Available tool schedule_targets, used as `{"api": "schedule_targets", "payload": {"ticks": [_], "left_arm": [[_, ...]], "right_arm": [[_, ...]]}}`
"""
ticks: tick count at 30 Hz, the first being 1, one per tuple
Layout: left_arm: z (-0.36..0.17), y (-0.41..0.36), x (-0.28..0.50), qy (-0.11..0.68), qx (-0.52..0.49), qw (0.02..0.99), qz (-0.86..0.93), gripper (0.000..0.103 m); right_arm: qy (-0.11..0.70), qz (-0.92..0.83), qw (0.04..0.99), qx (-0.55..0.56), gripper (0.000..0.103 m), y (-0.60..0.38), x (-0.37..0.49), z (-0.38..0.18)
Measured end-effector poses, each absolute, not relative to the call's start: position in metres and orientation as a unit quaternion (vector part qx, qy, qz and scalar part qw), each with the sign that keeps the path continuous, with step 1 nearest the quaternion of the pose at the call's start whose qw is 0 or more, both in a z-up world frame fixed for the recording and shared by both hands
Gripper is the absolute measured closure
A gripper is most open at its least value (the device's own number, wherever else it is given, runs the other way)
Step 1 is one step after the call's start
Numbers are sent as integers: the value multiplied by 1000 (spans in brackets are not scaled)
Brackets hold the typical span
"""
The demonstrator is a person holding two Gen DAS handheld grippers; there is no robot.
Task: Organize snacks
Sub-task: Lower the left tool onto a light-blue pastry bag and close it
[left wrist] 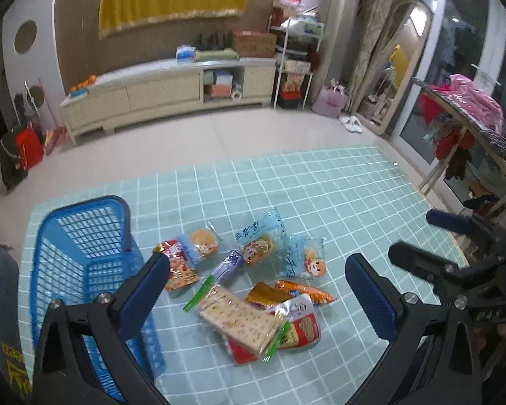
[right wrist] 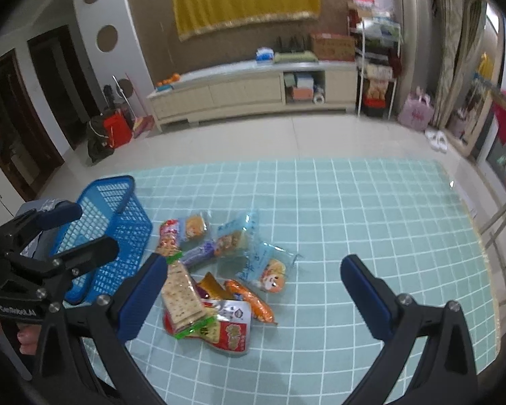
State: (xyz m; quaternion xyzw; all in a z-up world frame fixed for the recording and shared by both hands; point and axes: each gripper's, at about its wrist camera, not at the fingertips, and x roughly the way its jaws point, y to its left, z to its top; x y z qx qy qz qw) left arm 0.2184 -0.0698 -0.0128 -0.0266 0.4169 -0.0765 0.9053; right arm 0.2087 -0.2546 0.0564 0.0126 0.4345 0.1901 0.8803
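Pale green cloth with a white grid (left wrist: 320, 202) is spread over the table, and on it the snacks are heaped in a loose pile beside a blue plastic basket (left wrist: 84, 236). The basket is latticed, nothing is seen in it, and it stands at the left of the pile, just beside the nearest packets.

Little writing can be read. On the body of the left gripper, as seen from the right wrist view, white lettering is printed — it appears to read "CenRobot.AI". Blue characters are printed on the clear cake wrappers (left wrist: 259, 239), but they are too small and skewed to be made out. Yellow lettering on a dark sleeve at the lower left edge of the left wrist view is cut off and cannot be read.

The pile is made up of a clear packet of square crackers with green sealed ends (left wrist: 239, 320), laid across a red and white pouch (left wrist: 303, 327); an orange sausage-like stick (left wrist: 307, 290); a small purple stick packet (left wrist: 226, 266); a red packet (left wrist: 178, 266) nearest the basket; and three clear wrappers with round cakes bearing a cartoon face.

The left gripper (left wrist: 256, 297) is held above the pile with its blue-padded fingers spread wide, nothing between them. The right gripper (right wrist: 253, 290) is likewise released — its fingers stand far apart over the cloth, the left pad (right wrist: 141, 297) overlapping the cracker packet in the view.
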Motion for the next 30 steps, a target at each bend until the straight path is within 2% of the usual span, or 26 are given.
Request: {"api": "schedule_targets", "payload": {"ticks": [15,23,30], "left_arm": [[-95,-90,334,539,-64,835,-91,0],[-147,-91,371,578,-72,808,-86,0],[-173,-87,392,594,-75,796,-83,0]], "right_arm": [[534,179,824,70,0,-279,300,-15],[573,170,796,91,0,-289,327,-58],[582,173,789,94,0,-289,335,-71]]}}
